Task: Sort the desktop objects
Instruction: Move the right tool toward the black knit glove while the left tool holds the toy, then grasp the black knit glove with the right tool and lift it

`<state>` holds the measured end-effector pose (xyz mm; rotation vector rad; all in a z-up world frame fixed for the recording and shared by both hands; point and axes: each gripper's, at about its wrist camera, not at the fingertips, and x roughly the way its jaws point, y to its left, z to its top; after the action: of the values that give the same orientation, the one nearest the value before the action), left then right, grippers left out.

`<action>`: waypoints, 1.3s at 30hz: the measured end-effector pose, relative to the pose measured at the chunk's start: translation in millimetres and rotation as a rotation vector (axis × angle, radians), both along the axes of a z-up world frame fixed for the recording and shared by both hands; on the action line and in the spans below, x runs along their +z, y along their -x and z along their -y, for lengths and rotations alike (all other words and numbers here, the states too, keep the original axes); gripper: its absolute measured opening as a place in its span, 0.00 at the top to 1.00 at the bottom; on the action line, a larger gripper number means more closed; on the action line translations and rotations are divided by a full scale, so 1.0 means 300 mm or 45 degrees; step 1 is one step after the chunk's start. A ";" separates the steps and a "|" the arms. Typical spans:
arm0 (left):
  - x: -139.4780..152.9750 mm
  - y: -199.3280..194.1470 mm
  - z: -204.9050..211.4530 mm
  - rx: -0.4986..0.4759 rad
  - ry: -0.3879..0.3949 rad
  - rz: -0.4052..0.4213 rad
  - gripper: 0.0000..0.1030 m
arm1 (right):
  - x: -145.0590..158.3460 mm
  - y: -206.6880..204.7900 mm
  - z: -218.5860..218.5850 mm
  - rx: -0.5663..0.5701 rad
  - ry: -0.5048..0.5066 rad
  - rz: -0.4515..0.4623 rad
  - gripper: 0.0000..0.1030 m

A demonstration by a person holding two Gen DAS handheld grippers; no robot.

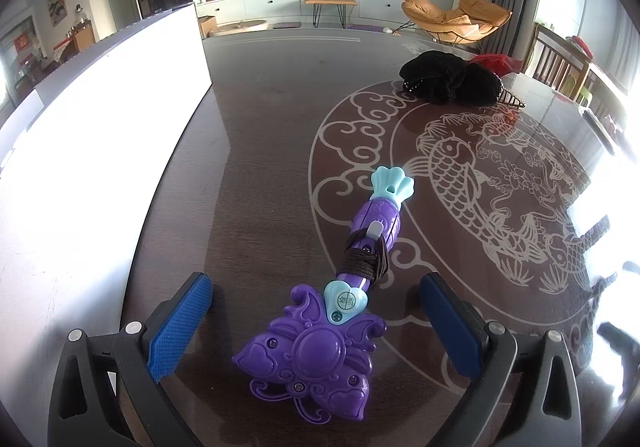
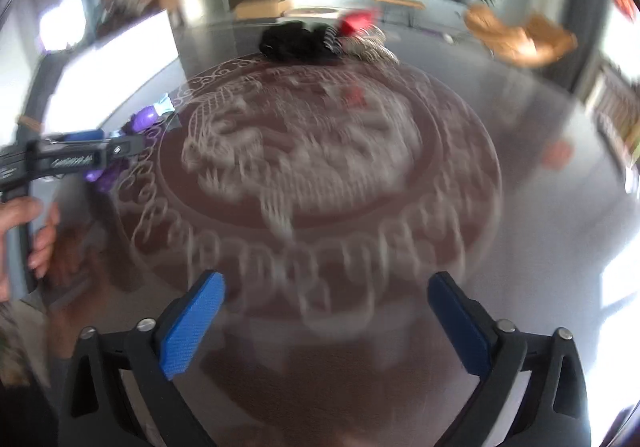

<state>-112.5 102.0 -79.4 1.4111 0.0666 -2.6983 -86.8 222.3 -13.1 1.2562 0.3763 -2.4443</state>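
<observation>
A purple toy wand (image 1: 320, 339) with a flower-shaped head, a teal tail end and dark cord wound round its shaft lies on the dark table. My left gripper (image 1: 316, 311) is open, its blue pads on either side of the wand's head, not touching it. The wand also shows in the right wrist view (image 2: 142, 119), partly behind the left gripper. My right gripper (image 2: 326, 311) is open and empty above the table's fish pattern; that view is blurred. A pile of black hair scrunchies (image 1: 448, 77) with a red item (image 1: 496, 61) lies at the far side.
A large white box (image 1: 92, 119) stands along the table's left side. The table (image 1: 260, 167) is dark with a pale round fish design (image 1: 480, 183). A comb-like clip (image 1: 512, 99) lies beside the black pile. Chairs stand at the right edge.
</observation>
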 end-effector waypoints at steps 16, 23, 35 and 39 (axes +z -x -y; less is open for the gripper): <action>-0.002 -0.001 0.000 0.001 0.001 -0.001 0.00 | 0.017 0.645 0.519 0.346 -0.499 -0.168 0.30; -0.001 -0.001 0.002 0.003 0.002 -0.001 0.00 | 0.001 0.632 0.464 0.293 -0.306 -0.039 0.70; -0.002 -0.002 0.004 0.004 0.000 -0.002 0.00 | 0.022 -0.080 0.066 0.003 0.002 0.079 0.49; -0.003 -0.001 0.004 0.004 0.001 -0.002 0.00 | -0.037 -0.166 0.040 -0.072 -0.080 -0.053 0.00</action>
<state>-112.1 100.9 -80.4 1.4071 0.0685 -2.6967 -37.0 210.5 -24.2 1.2595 0.4380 -2.5275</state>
